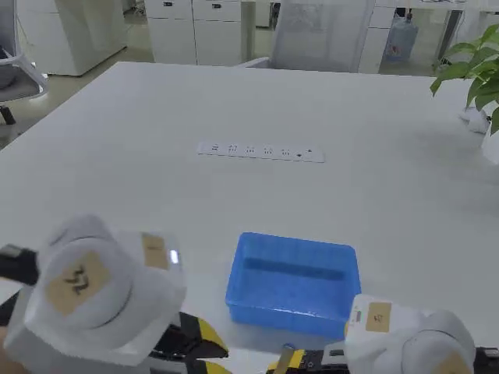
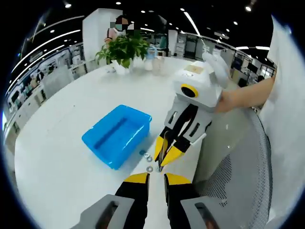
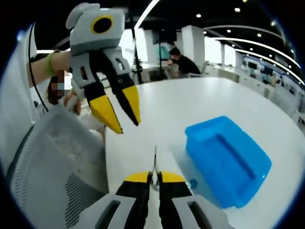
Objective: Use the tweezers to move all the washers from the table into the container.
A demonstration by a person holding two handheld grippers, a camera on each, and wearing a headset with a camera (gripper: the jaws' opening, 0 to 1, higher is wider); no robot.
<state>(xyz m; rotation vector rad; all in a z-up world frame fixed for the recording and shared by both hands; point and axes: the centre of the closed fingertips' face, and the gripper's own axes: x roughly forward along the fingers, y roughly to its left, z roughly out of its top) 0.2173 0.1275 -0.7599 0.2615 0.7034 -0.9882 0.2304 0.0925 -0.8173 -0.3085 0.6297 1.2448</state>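
Note:
The blue container (image 1: 292,284) stands near the table's front edge, with a gripper on each side of it. My right gripper (image 3: 153,177) is shut on thin metal tweezers (image 3: 155,164) that stick forward over the table. In the left gripper view those tweezers (image 2: 159,155) point down at three small washers (image 2: 149,158) lying on the table beside the blue container (image 2: 116,133). My left gripper (image 2: 156,180) hovers just behind them, its yellow jaws a little apart with nothing between them. A washer (image 3: 193,182) lies by the container's near corner.
A white power strip (image 1: 261,152) lies across the middle of the table. A potted plant (image 1: 477,74) stands at the far right edge. A mesh office chair (image 2: 238,171) sits close to the table's near edge. White cabinets line the back.

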